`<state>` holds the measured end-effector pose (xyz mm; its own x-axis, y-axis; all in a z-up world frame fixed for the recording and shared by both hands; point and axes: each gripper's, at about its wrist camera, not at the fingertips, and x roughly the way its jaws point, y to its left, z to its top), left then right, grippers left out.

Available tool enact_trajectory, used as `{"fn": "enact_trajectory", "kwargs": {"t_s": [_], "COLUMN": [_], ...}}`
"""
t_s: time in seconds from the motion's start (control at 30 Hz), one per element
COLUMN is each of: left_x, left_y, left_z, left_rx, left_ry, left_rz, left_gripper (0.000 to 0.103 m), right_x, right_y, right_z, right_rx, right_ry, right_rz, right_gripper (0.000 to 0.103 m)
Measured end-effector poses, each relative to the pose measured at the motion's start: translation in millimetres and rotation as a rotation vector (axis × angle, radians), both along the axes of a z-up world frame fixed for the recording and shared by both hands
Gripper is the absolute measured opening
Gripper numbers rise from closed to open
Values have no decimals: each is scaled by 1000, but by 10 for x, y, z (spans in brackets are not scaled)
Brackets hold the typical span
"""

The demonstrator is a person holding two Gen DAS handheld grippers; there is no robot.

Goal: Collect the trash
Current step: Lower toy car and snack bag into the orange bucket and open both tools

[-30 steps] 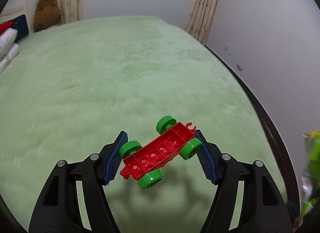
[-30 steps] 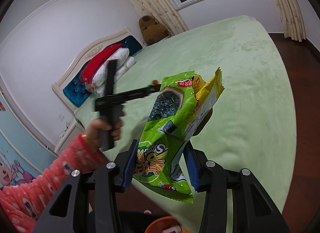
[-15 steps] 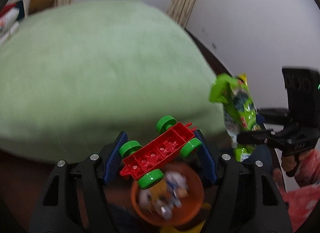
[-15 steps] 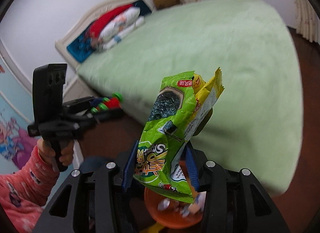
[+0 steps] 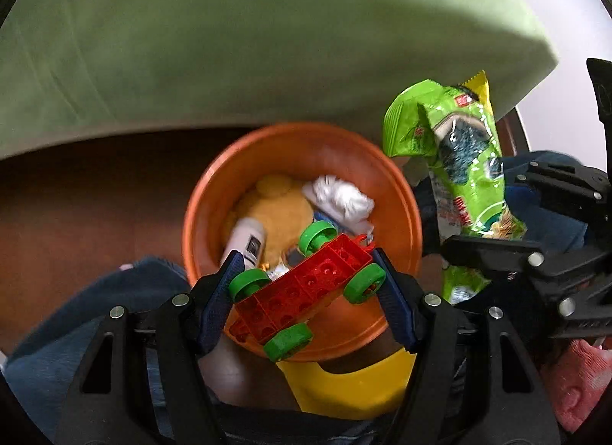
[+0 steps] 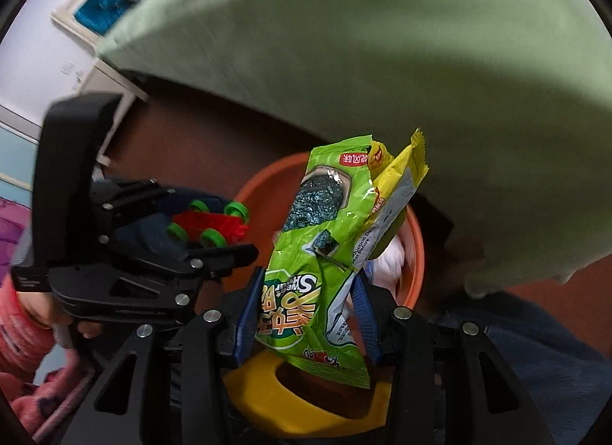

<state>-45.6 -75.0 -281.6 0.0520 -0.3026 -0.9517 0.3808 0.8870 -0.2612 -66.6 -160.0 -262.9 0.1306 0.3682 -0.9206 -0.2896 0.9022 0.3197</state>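
My left gripper [image 5: 306, 284] is shut on a red toy car with green wheels [image 5: 306, 292], held right over the orange bin [image 5: 214, 192]. The bin holds a yellow plush, crumpled white paper [image 5: 340, 200] and a white tube [image 5: 246, 242]. At the right of this view hangs the green snack bag [image 5: 459, 162]. My right gripper [image 6: 306, 303] is shut on that green snack bag [image 6: 317, 254], which hangs above the orange bin [image 6: 415, 254]. The left gripper [image 6: 214, 234] with the toy car [image 6: 208, 225] shows at the left of the right wrist view.
The green-covered bed [image 5: 248, 32] rises just behind the bin on the dark wooden floor [image 5: 84, 192]. A yellow handle [image 5: 352, 387] sticks out at the bin's near rim. A person's blue-jeaned legs [image 5: 76, 315] flank the bin, and a pink sleeve [image 6: 19, 334] is at the left.
Both grippers dropped from above the bed and tipped downward, so the orange bin has come into view under them. The car and the snack bag stay gripped as before.
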Motion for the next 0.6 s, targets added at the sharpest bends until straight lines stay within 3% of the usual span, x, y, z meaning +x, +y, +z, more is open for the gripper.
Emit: {"fn": "enact_trajectory", "kwargs": {"t_s": [0.07,0.13,0.17,0.2,0.3,0.6], "left_x": [16,27,39,52,81,144], "left_y": [-29,-84,-83,-78,55,172], "left_z": [-111,-203,-232,-246,-248,-112], "left_rx": [39,62,85,92,104,74], "left_ry": [11,29,27,29,29,5], "left_rz": [3,4,16,19,62,110], "left_gripper": [66,66,67,68,81,82], "right_x": [25,59,71,90,116,5], "right_y": [10,15,1,-20,-101,-284], "right_z": [-152,-222,-233,-235,-187,-55], "right_rx": [-14,-47,-78,-101,-99,-85], "right_ry": [51,63,49,38,24,-7], "right_rz": [18,15,6,1,-23,-89], "right_gripper": [46,55,67,73,79,82]}}
